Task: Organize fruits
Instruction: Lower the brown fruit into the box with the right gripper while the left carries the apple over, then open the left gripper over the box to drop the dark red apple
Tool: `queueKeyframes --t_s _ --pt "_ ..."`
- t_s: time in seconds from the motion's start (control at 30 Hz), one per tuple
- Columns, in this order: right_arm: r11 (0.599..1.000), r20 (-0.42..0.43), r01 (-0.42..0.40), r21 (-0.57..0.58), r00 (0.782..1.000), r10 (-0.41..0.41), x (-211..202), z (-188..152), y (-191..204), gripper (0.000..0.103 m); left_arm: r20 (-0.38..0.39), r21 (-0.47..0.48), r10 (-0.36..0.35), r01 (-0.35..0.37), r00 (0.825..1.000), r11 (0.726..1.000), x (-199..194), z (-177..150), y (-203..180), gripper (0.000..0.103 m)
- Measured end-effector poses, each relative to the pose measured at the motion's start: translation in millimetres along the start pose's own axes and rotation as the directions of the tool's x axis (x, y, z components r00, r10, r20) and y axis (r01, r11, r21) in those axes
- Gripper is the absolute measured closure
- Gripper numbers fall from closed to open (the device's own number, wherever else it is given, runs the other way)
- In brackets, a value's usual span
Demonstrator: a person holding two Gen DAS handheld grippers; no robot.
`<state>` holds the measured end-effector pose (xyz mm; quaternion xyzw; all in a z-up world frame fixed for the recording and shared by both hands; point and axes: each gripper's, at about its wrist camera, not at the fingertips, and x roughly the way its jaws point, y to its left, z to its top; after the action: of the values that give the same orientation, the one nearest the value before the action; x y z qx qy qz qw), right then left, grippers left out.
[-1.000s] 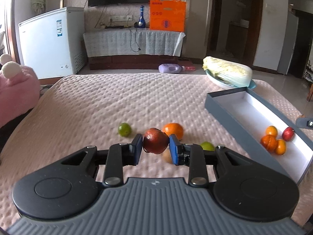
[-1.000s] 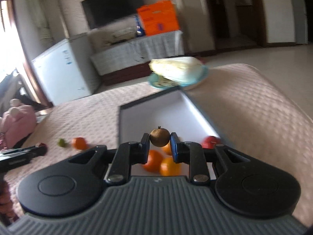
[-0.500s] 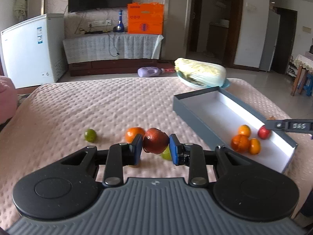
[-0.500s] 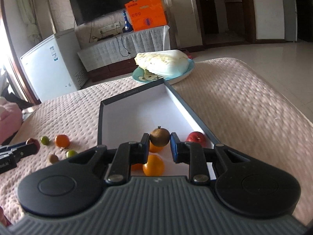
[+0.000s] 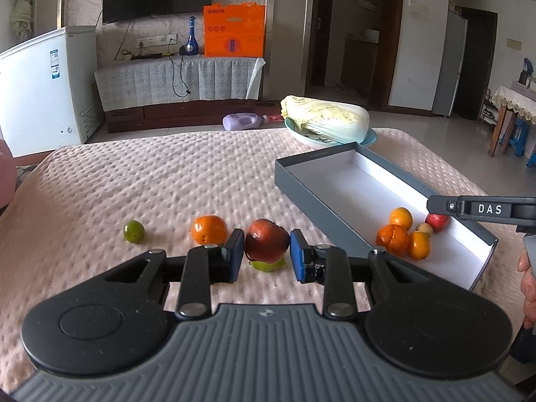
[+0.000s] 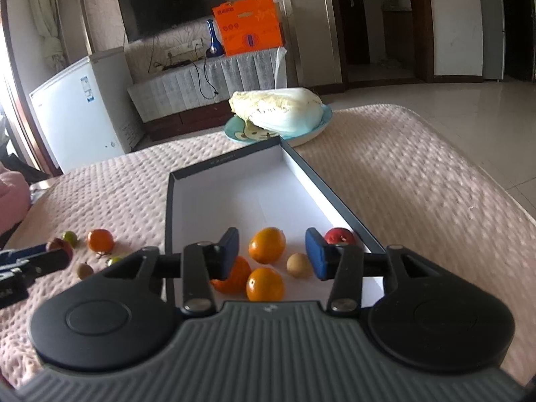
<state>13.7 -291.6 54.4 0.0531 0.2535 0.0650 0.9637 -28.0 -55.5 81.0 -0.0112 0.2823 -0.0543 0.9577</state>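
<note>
Left wrist view: the left gripper (image 5: 267, 254) is clamped on a dark red apple (image 5: 267, 240), both blue pads pressed to its sides, lifted over the pink bedspread (image 5: 150, 181). A green fruit (image 5: 268, 264) peeks out just under the apple at 6 o'clock. An orange (image 5: 208, 229) lies on the spread at 10 o'clock from the apple, and a lime (image 5: 134, 231) lies farther out toward 9 o'clock. The grey box (image 5: 303, 197) sits at 2 o'clock, white inside, with a cluster of fruit at its near end.

From the right wrist view, the right gripper (image 6: 272, 255) hangs over that near end of the box (image 6: 169, 207); its jaws have just been opening and stand apart with nothing held. A small brown fruit (image 6: 299, 265) lies on the box floor below, just inside the right pad. Beside it lie three oranges: one (image 6: 267, 245) at 12 o'clock between the pads, one (image 6: 265, 284) at 6, one (image 6: 234, 276) half hidden behind the left pad. A red apple (image 6: 339, 236) rests against the box's right wall, at 2 o'clock. A cabbage (image 6: 278, 112) on a plate (image 6: 315, 130) stands beyond the far end.
</note>
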Motion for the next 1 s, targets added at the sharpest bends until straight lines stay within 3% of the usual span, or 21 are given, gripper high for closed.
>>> queueKeyframes --t_s 0.33,1.0 --pt "1.000 -0.003 -0.004 -0.026 1.000 0.004 -11 0 -3 0.056 0.010 0.033 -0.043 0.042 0.999 0.999 7 4 -29 0.068" --pt "0.998 -0.028 0.034 -0.051 0.999 -0.035 -38 -3 -49 0.056 0.069 0.117 -0.150 0.141 0.986 0.983 47 23 -109 0.068"
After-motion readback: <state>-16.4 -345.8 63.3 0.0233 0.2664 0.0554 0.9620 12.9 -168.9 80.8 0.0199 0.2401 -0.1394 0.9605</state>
